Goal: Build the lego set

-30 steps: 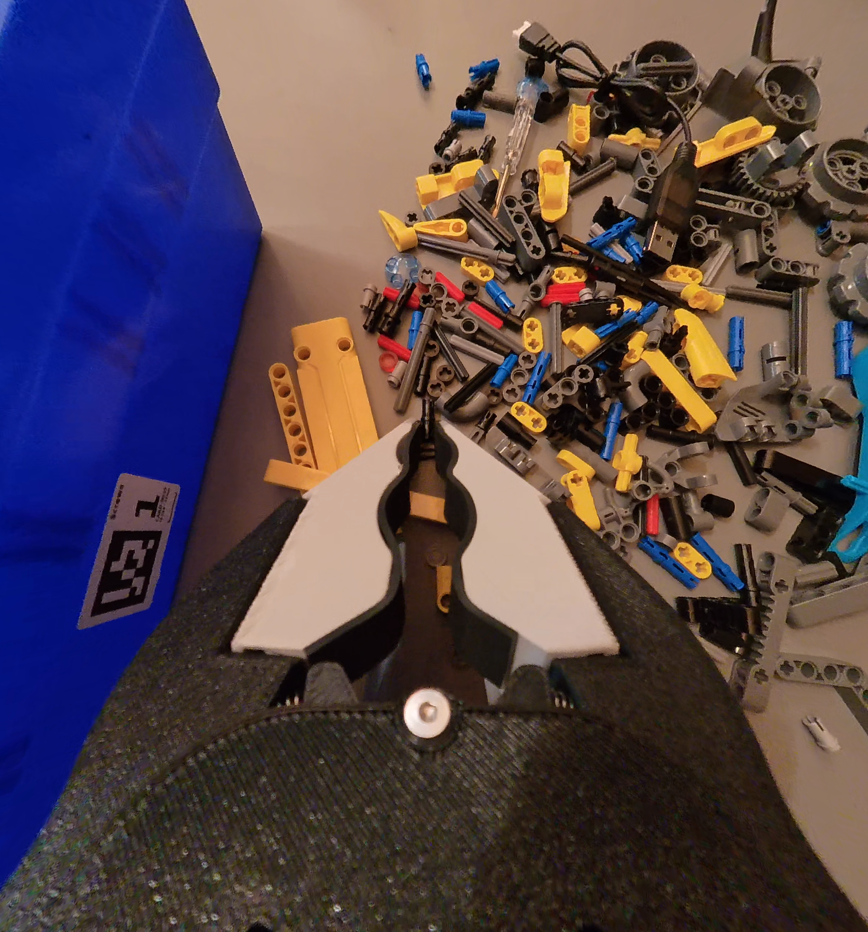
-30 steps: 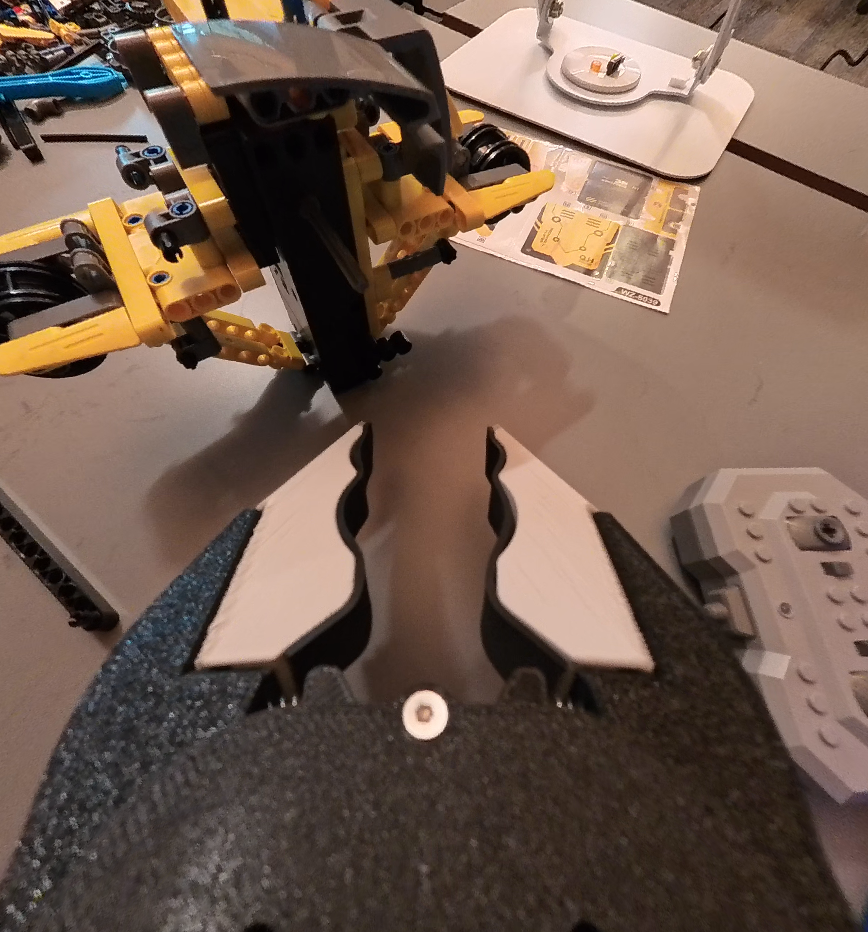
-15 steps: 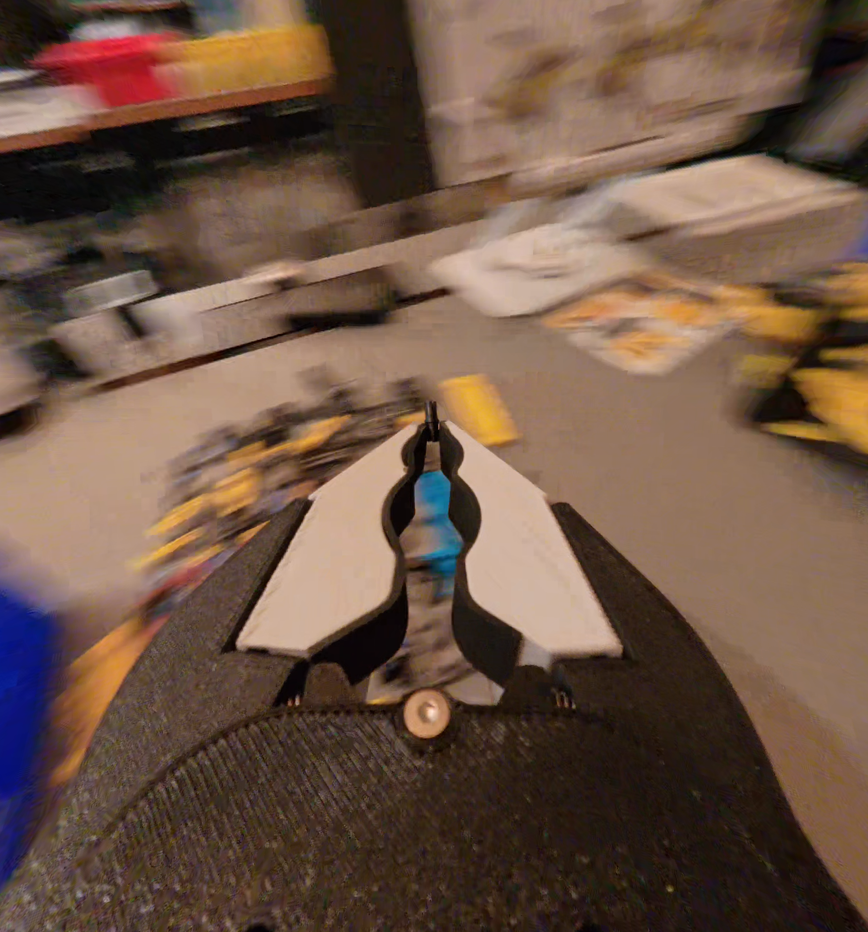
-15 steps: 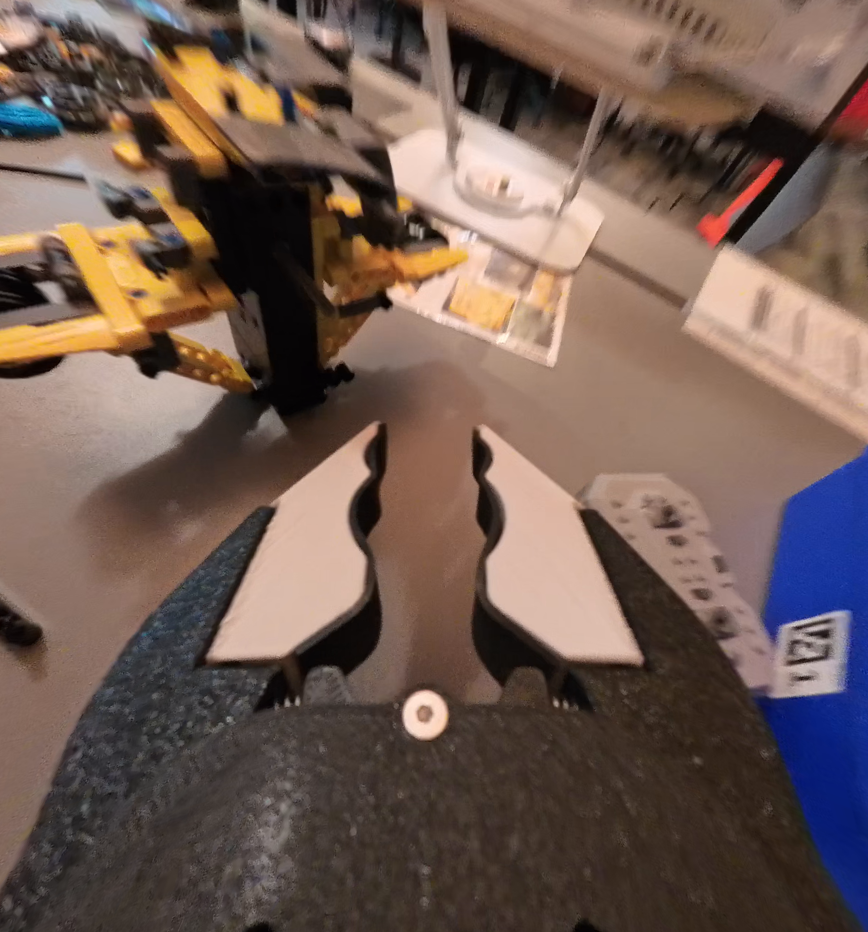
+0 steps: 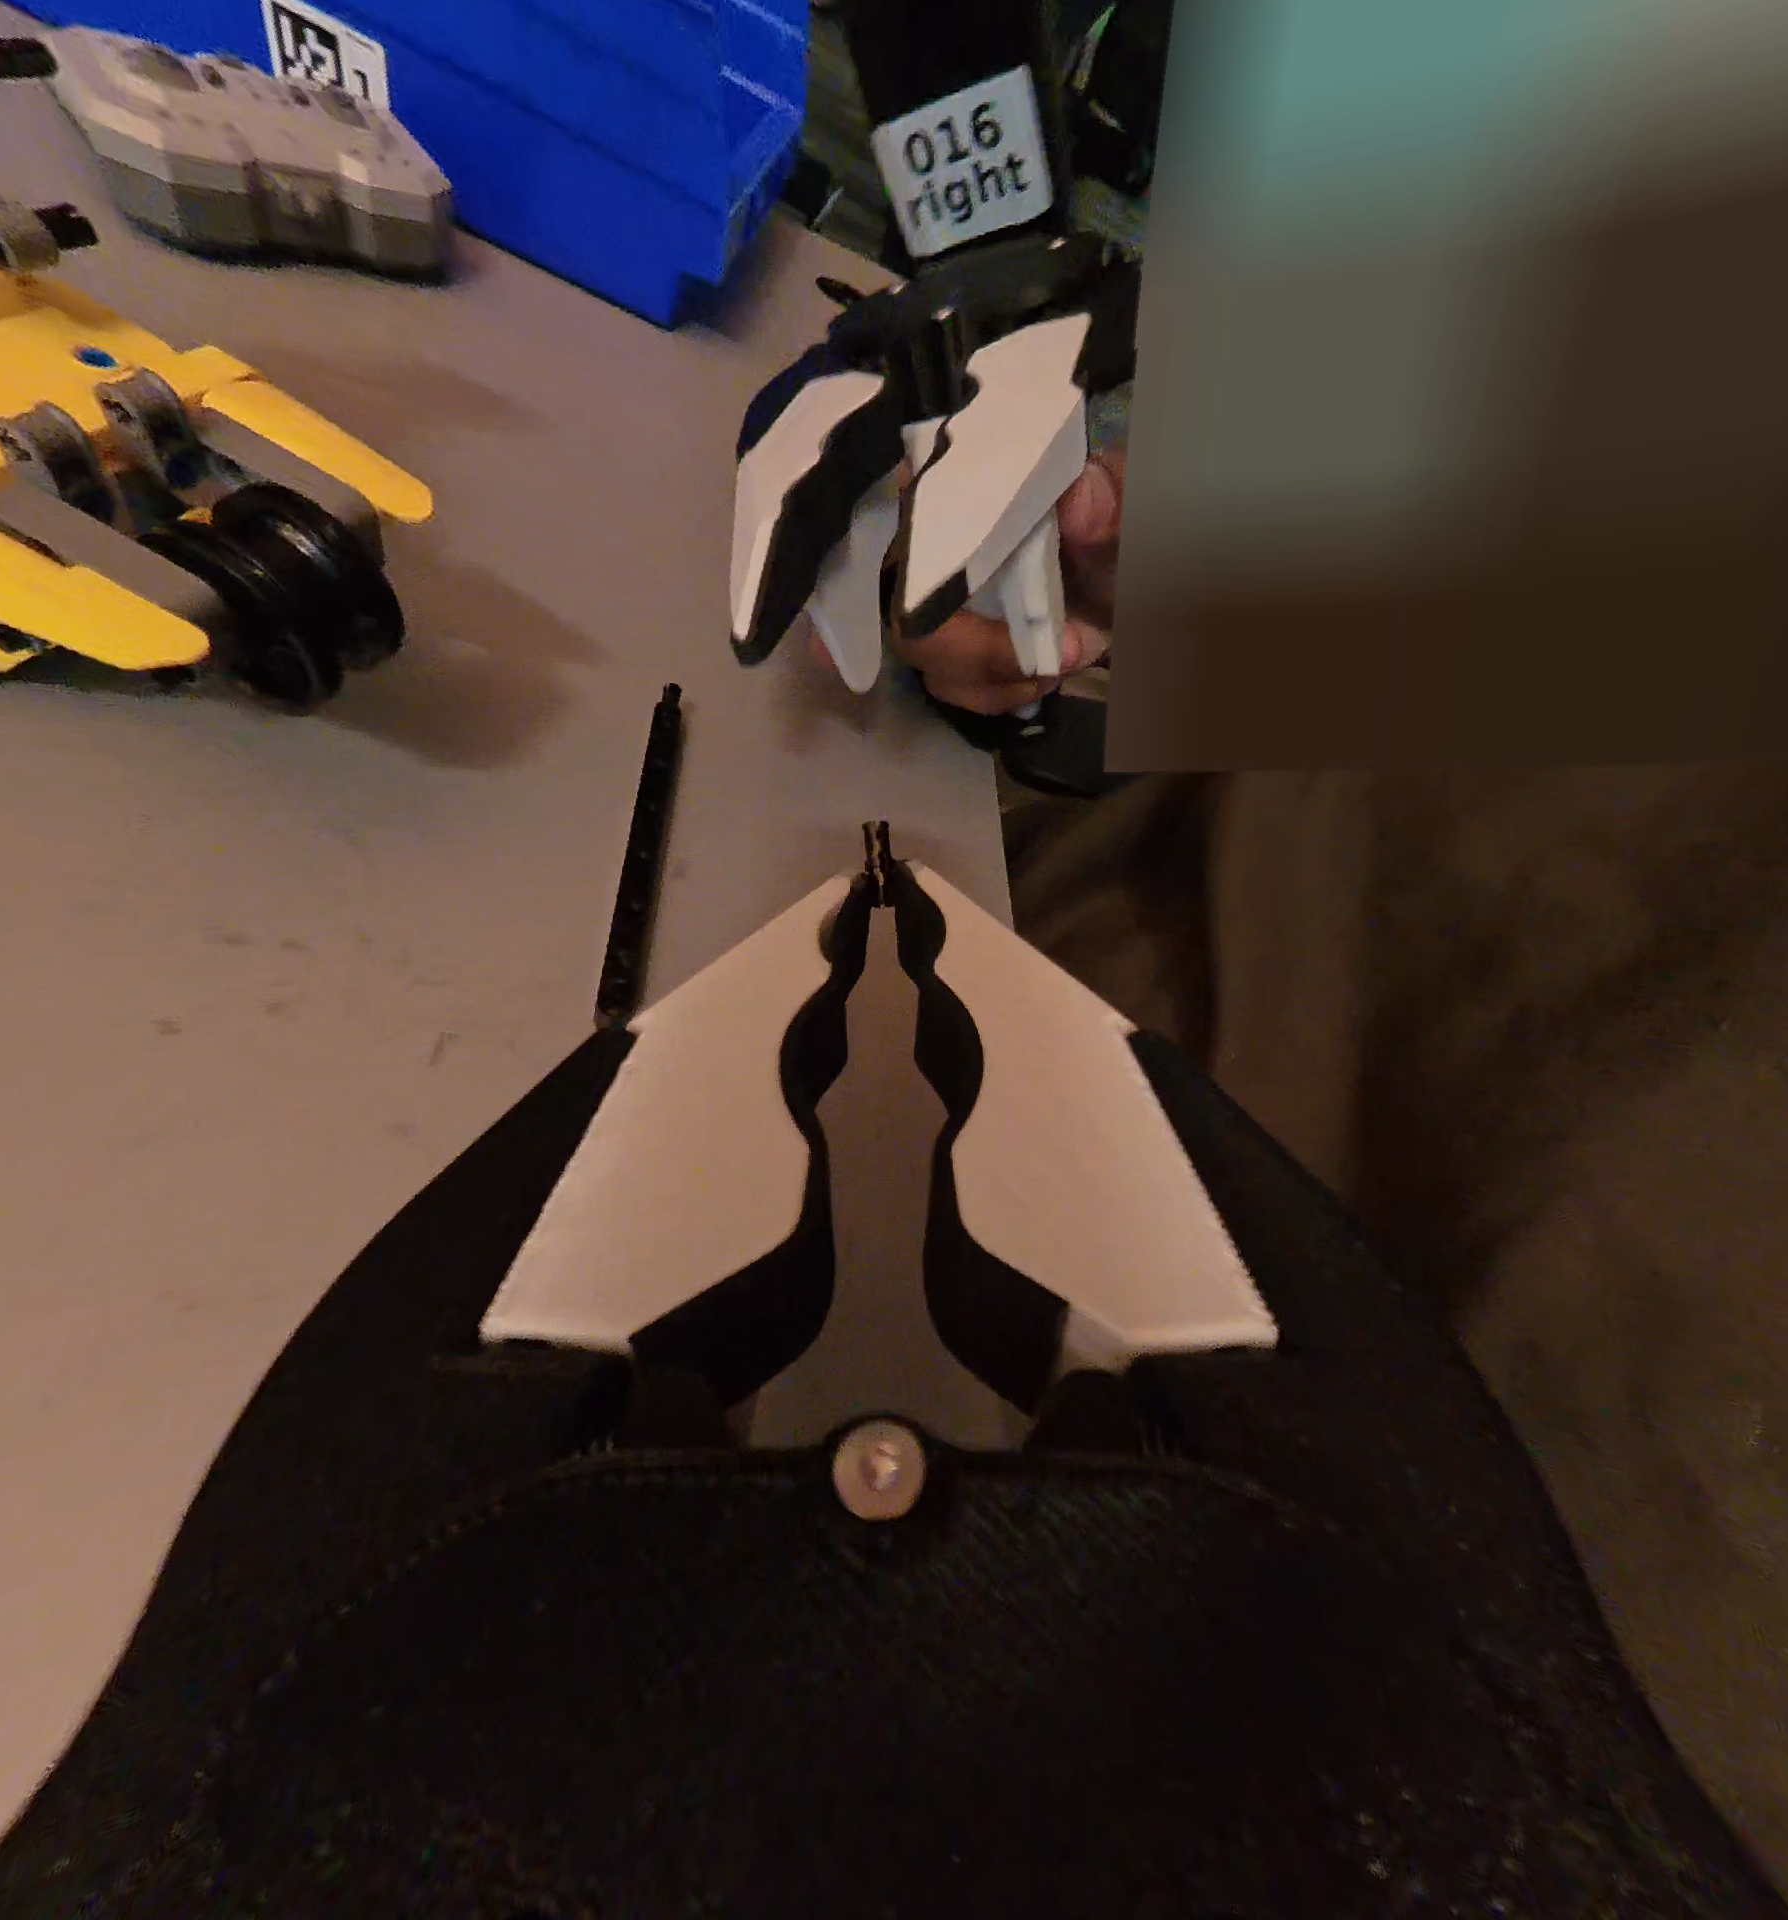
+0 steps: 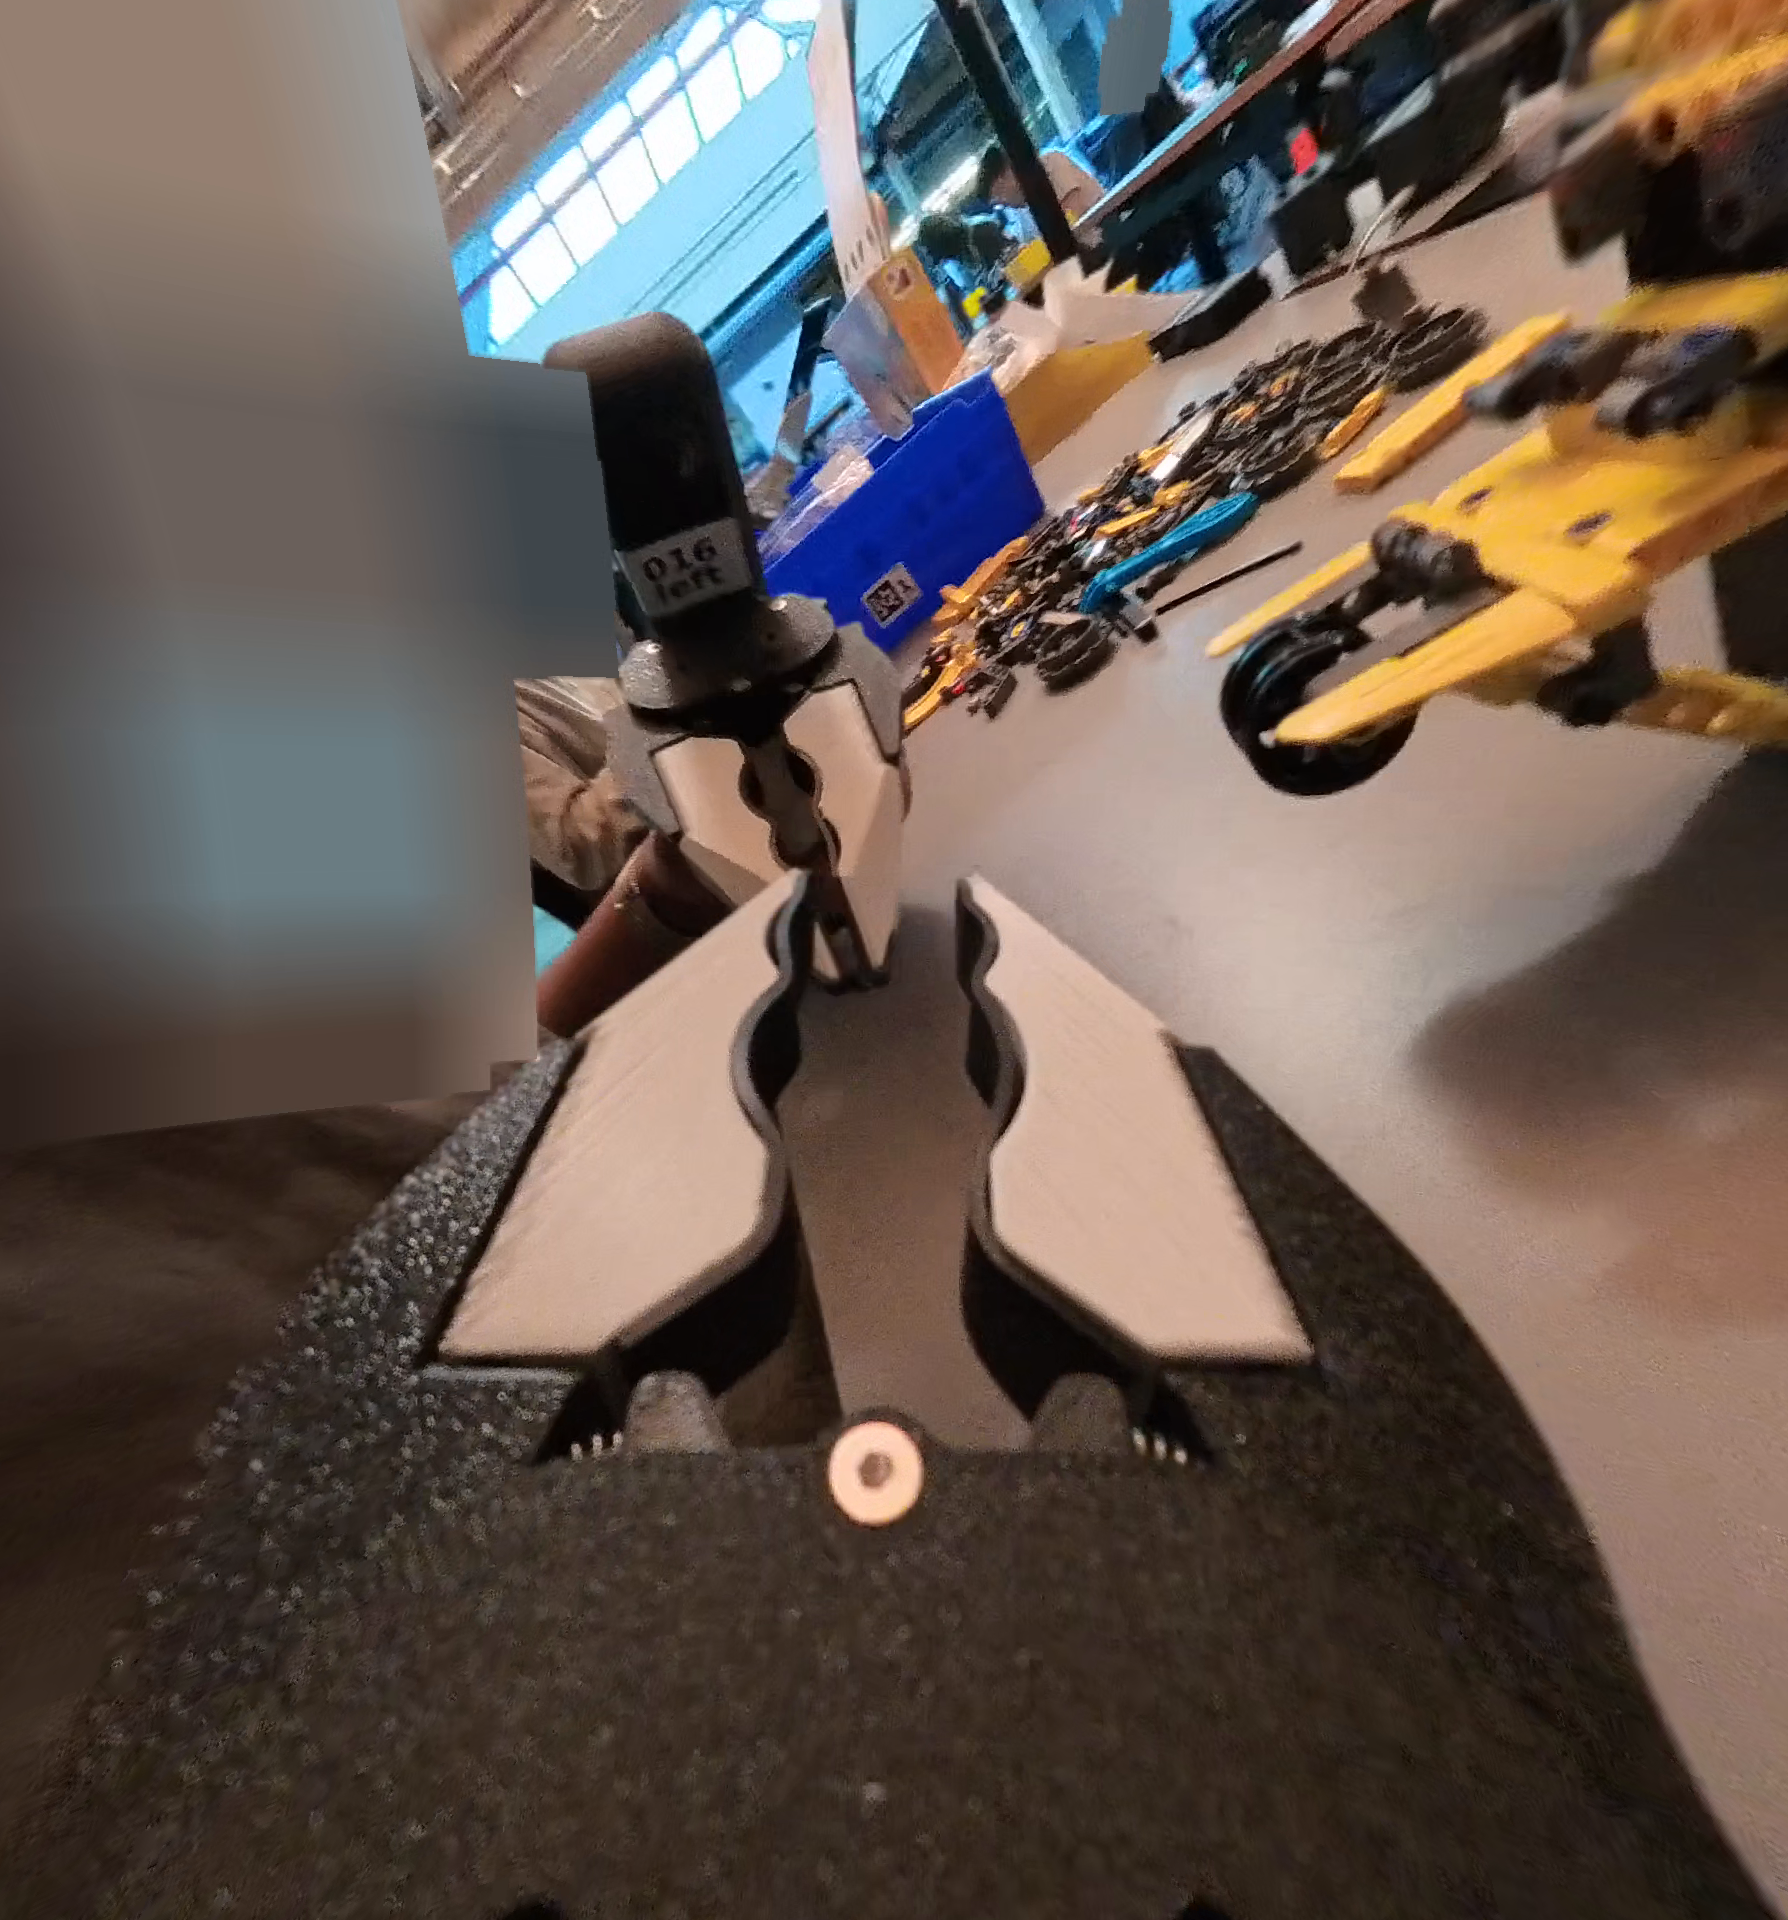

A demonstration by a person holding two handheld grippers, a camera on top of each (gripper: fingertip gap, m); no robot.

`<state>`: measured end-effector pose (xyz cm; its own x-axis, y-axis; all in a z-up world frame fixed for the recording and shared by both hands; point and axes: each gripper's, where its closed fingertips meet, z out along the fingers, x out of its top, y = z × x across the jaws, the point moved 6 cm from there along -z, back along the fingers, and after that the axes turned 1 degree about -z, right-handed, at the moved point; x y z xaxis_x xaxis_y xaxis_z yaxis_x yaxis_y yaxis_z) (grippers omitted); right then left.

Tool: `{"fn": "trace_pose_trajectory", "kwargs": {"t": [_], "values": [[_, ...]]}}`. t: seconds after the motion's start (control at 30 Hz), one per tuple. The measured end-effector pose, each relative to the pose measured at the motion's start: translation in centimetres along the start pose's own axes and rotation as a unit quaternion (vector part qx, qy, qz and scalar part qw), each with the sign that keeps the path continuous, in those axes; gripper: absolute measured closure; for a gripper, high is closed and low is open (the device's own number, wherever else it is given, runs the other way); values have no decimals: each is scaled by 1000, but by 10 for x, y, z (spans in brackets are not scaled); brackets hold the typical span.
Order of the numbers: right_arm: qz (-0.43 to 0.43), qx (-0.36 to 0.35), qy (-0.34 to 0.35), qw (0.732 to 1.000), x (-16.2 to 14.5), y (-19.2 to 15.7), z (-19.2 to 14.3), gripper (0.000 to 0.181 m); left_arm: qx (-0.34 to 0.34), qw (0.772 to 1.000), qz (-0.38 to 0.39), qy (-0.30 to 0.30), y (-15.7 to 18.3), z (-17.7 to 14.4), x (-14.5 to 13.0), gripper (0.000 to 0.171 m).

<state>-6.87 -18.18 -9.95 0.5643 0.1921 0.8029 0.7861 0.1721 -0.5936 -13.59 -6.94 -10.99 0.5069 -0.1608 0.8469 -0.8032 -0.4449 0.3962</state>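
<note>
**Left gripper pinches a small black pin at the worktop edge, right gripper stands open**

The left gripper (image 5: 877,883) has its jaws closed almost fully, and the tips pinch a small black pin (image 5: 877,847) that sticks out past them. It is held over the near edge of the grey worktop (image 5: 246,1039), close to the person's side. Just beside the left finger, a long thin black beam (image 5: 643,852) with a row of holes lies flat on the worktop, pointing away from the edge.

The right gripper (image 6: 874,894) has its jaws open with a clear gap, and nothing is between them. In the right wrist view the left gripper (image 6: 848,956) points down just in front of its tips, very near to the left finger. In the left wrist view the right gripper (image 5: 828,634) shows a little farther, at the same edge, with a hand (image 5: 983,655) around its grip.

Farther in on the worktop stands a yellow and grey brick-built vehicle (image 5: 90,499) with a black wheel (image 5: 287,592). Behind it lies a grey block-shaped unit (image 5: 256,166), touching or almost touching a blue bin (image 5: 599,156) at the far side. In the right wrist view a heap of small loose building parts (image 6: 1181,520) is spread toward the far edge, beside another blue bin (image 6: 911,499).
</note>
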Motion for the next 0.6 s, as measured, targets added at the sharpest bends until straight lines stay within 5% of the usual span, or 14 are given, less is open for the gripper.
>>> {"fn": "trace_pose_trajectory", "kwargs": {"t": [0.6], "values": [[48,6,-106,993,-23,7,21,167,51,996,78,-2,-5,2,-2,171]]}}
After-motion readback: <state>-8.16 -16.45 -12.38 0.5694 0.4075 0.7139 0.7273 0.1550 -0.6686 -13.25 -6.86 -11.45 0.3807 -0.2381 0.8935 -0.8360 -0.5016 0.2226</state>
